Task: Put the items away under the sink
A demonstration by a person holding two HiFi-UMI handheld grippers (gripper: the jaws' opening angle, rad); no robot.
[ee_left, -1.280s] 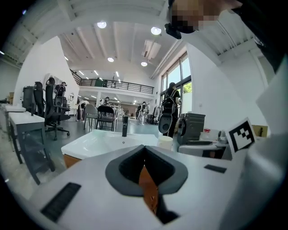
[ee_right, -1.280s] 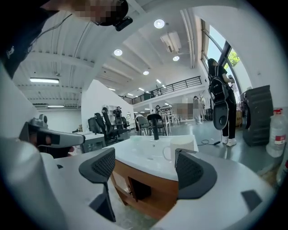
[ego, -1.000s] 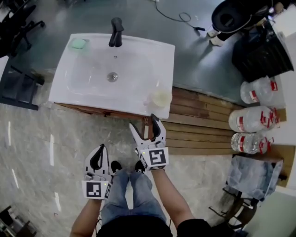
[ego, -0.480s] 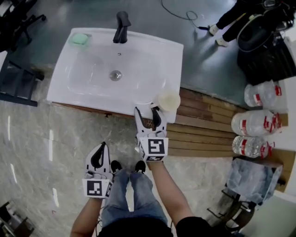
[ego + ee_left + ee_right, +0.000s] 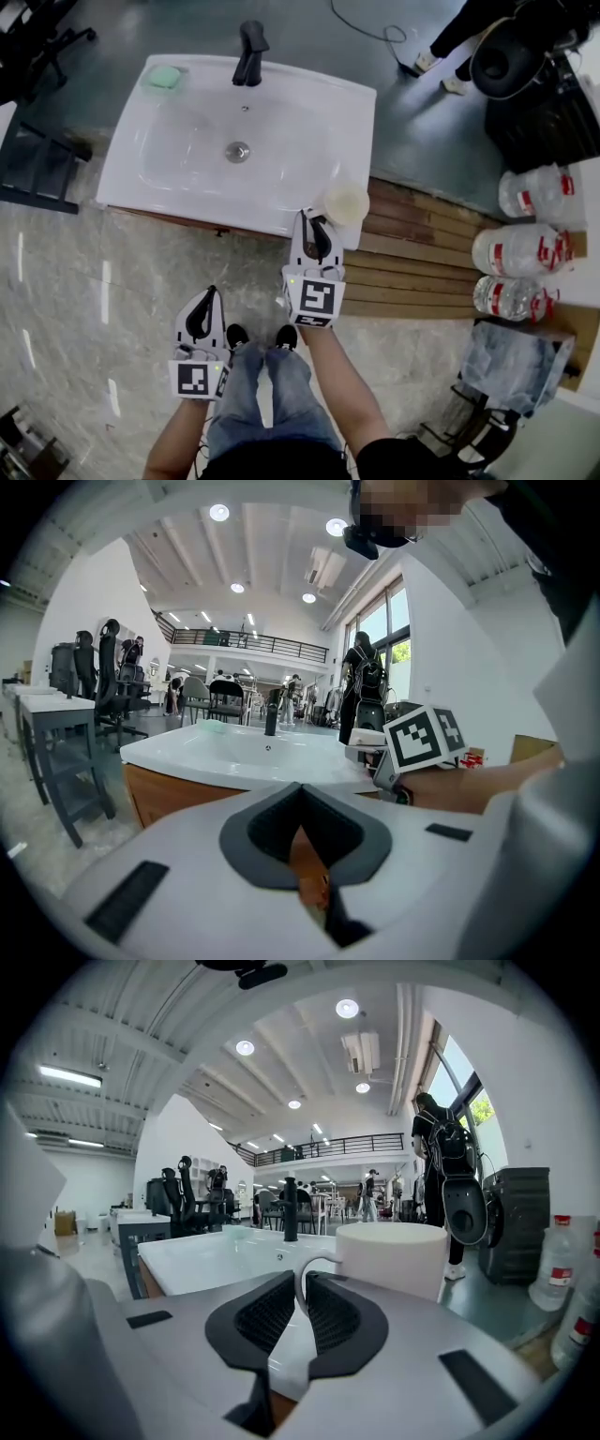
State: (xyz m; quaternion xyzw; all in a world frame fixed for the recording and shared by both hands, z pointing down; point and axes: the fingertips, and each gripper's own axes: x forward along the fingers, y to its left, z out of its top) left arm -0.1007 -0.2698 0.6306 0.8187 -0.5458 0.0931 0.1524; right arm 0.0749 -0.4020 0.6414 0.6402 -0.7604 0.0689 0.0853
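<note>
A cream mug [image 5: 344, 202] stands on the front right corner of the white sink [image 5: 122, 187], its handle turned toward me. My right gripper [image 5: 312, 225] reaches up to it, shut on the mug's handle. In the right gripper view the thin handle [image 5: 302, 1283] runs between the dark pads and the mug [image 5: 394, 1255] fills the space just beyond. My left gripper [image 5: 201, 302] hangs lower, in front of the wooden cabinet [image 5: 178, 799] under the sink. It is shut and holds nothing, its tips [image 5: 298, 794] meeting.
A black faucet [image 5: 248, 54] and a green sponge [image 5: 163, 77] sit at the sink's back. To the right lie wooden slats [image 5: 412, 253] and three large water bottles [image 5: 525, 251]. A person [image 5: 459, 37] stands far right by a black bin [image 5: 511, 56]. A dark rack [image 5: 37, 178] is left.
My right gripper moved forward from below the sink's edge to the mug and its open jaws came together on the handle. The left gripper stayed put.
</note>
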